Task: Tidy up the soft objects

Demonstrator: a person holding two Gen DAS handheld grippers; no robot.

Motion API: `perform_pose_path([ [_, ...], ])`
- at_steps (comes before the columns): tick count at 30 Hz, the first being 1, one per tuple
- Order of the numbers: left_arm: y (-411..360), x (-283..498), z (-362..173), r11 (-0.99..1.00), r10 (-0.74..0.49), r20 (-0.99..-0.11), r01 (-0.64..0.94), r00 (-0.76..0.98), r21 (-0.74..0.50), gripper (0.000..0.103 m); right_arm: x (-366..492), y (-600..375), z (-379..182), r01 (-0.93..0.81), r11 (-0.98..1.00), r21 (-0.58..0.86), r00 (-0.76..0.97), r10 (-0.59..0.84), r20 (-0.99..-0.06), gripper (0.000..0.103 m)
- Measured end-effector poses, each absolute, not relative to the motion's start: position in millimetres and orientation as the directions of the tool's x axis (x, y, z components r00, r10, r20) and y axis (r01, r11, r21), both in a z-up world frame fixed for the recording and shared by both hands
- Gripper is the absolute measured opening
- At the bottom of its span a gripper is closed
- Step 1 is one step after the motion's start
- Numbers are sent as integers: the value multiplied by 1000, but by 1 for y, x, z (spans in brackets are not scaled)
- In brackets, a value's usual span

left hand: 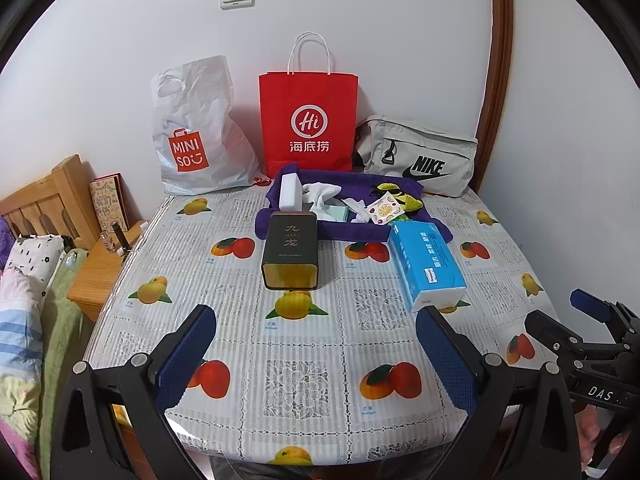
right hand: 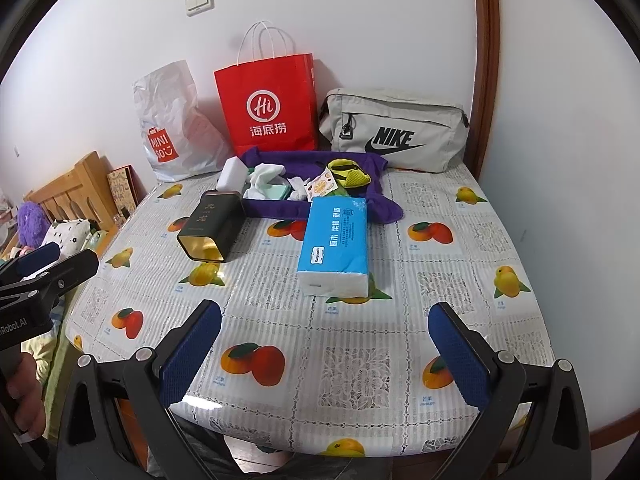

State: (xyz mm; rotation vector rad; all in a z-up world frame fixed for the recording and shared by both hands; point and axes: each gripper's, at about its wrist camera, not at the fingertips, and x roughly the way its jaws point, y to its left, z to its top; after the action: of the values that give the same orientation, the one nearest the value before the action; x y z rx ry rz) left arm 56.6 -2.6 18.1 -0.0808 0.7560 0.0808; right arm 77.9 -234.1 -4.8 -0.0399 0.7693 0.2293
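Observation:
A purple towel (left hand: 352,232) (right hand: 352,162) lies at the table's far middle with small soft things on it: a white sponge block (left hand: 291,193) (right hand: 233,174), a white cloth (left hand: 320,194) (right hand: 264,178), a fruit-print packet (left hand: 385,210) (right hand: 320,184) and a yellow-green pouch (left hand: 404,196) (right hand: 352,174). A blue tissue pack (left hand: 426,266) (right hand: 336,244) lies in front of it. My left gripper (left hand: 316,340) and right gripper (right hand: 324,332) are open and empty above the near table edge, well short of these things.
A dark tea tin (left hand: 291,256) (right hand: 212,226) lies on its side left of the tissue pack. A Miniso plastic bag (left hand: 196,132), a red paper bag (left hand: 308,120) and a grey Nike bag (left hand: 420,156) stand along the wall. A bed and wooden nightstand (left hand: 100,268) are left of the table.

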Motion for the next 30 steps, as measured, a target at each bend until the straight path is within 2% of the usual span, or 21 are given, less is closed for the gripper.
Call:
perform_pose_path([
  [30,-1,53,18,994,41,-688,-98,724,-43,101,73,-235,-1,-214,975,56,697,193,-690,102],
])
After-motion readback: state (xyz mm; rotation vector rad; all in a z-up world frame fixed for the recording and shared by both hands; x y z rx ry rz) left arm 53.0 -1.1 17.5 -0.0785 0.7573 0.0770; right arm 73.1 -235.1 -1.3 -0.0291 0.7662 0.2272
